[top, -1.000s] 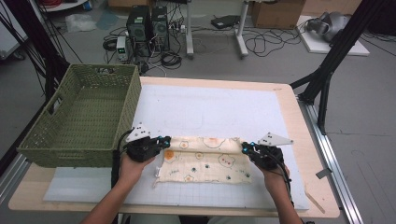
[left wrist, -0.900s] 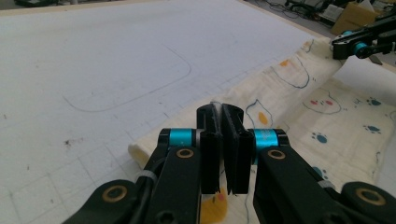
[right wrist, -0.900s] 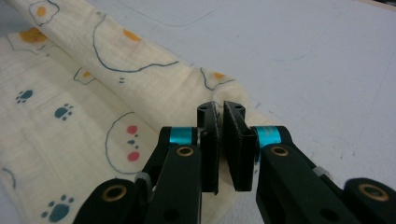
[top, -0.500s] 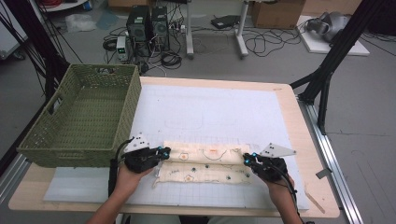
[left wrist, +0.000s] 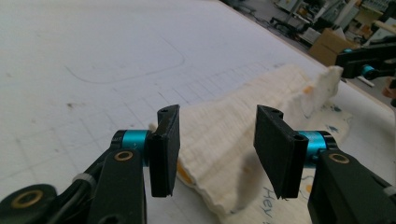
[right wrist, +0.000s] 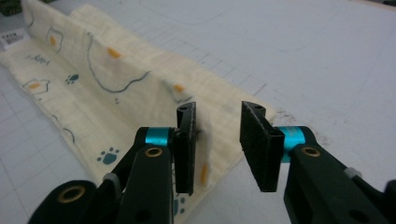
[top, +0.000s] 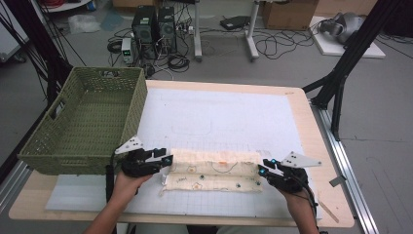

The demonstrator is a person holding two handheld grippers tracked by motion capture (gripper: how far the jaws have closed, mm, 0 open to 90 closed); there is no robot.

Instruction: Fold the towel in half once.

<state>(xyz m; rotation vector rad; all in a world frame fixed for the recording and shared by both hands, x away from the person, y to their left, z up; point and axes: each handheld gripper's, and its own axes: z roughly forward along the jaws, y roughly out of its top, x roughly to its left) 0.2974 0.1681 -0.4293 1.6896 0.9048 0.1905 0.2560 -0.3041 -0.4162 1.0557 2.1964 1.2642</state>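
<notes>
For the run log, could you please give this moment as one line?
cloth: folded lengthwise on mat | left gripper: open at left end | right gripper: open at right end | basket: far left

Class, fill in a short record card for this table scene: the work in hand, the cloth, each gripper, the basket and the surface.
Work in hand: folding a printed cloth
Cloth: cream, egg and paw prints, folded into a long strip lying across the mat
Left gripper: jaws open, at the cloth's left end
Right gripper: jaws open, at the cloth's right end
Basket: green wicker, far left, nothing inside
Surface: white gridded mat on a wooden table
</notes>
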